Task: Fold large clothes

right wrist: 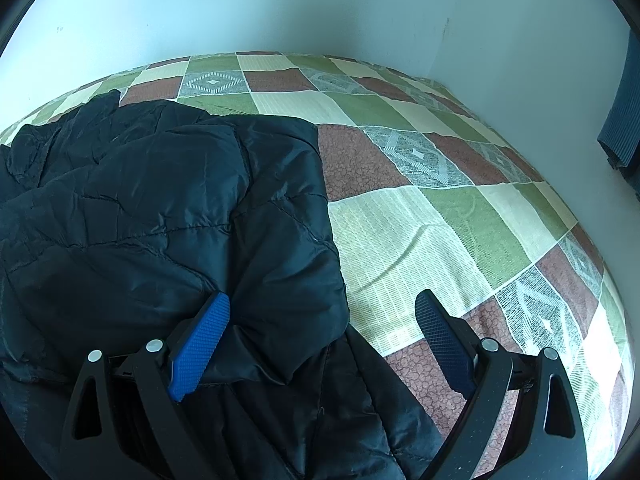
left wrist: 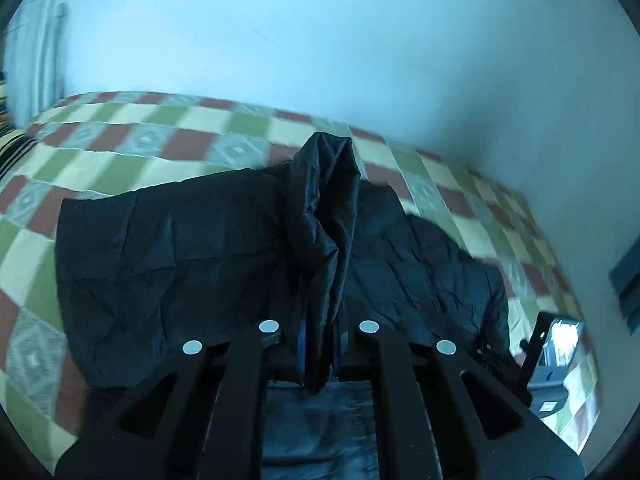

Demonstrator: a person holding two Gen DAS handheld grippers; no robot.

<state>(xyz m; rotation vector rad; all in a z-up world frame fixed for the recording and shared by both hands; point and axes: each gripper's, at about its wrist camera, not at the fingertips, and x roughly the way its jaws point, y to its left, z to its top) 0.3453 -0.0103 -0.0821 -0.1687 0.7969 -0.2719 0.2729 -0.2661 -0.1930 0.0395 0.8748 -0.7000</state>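
Checkered bedspread (right wrist: 420, 232) under black jacket (right wrist: 168, 208)

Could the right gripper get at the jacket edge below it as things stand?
Probably yes. The right gripper is open, its blue pads apart above the jacket, with a fold of its edge bulging between them. Nothing lies between on the bedspread.

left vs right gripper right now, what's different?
Left gripper is shut, pinching a fold of the black jacket; right gripper is open, holding nothing. Left lifts cloth up; right hangs over the jacket's edge. Both have blue pads and point down at the checked bedspread.
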